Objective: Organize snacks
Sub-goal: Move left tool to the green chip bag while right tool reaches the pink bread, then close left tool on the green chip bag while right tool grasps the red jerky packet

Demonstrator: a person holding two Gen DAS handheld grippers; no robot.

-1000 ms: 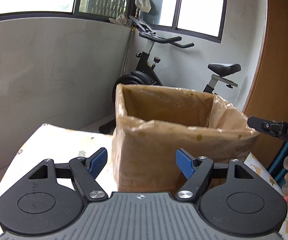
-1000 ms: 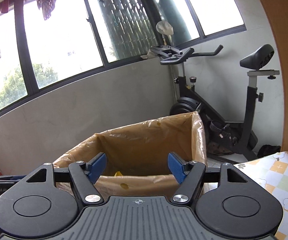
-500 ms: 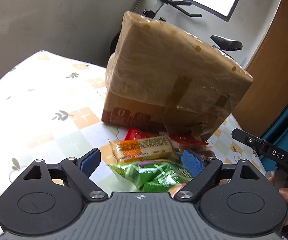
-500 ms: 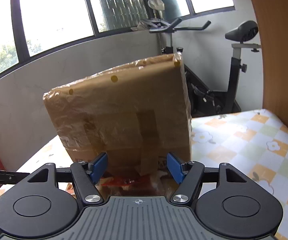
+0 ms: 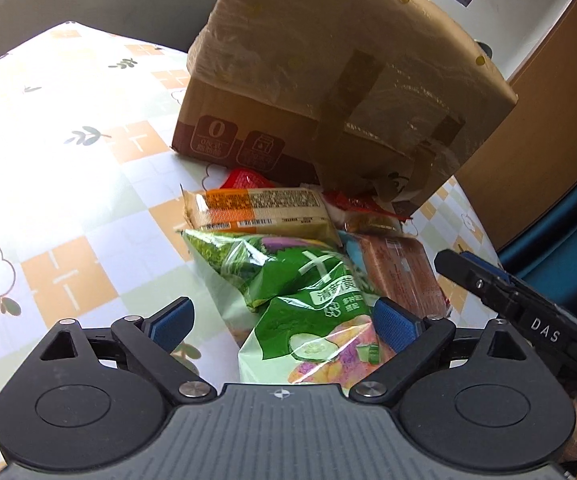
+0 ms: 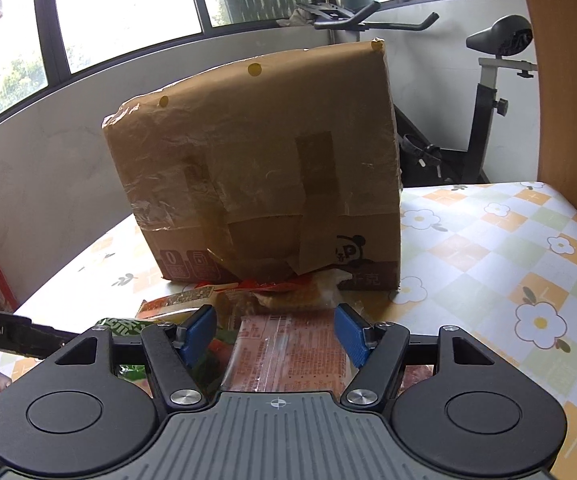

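Snacks (image 5: 288, 256): piled loose on table (image 5: 68, 184), near side of cardboard box (image 5: 328, 92). None boxed that I see. Left gripper (image 5: 282, 320) opening wide over green bag (image 5: 308, 304), no grip. Right gripper (image 6: 274, 332) half-open over orange pkt (image 6: 284, 356), empty. All sorting left.

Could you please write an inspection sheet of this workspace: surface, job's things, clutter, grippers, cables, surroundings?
Surface: table with a flowered checked cloth.
Job's things: taped cardboard box at the far side; snack packets piled before it, a green bag nearest, a tan packet behind, a reddish packet to the right.
Clutter: nothing seen.
Grippers: left gripper jaws opening, astride the green bag, pads not pressing; right gripper open above the reddish packet, holding nothing.
Cables: nothing seen.
Surroundings: exercise bike, windows, wooden panel.
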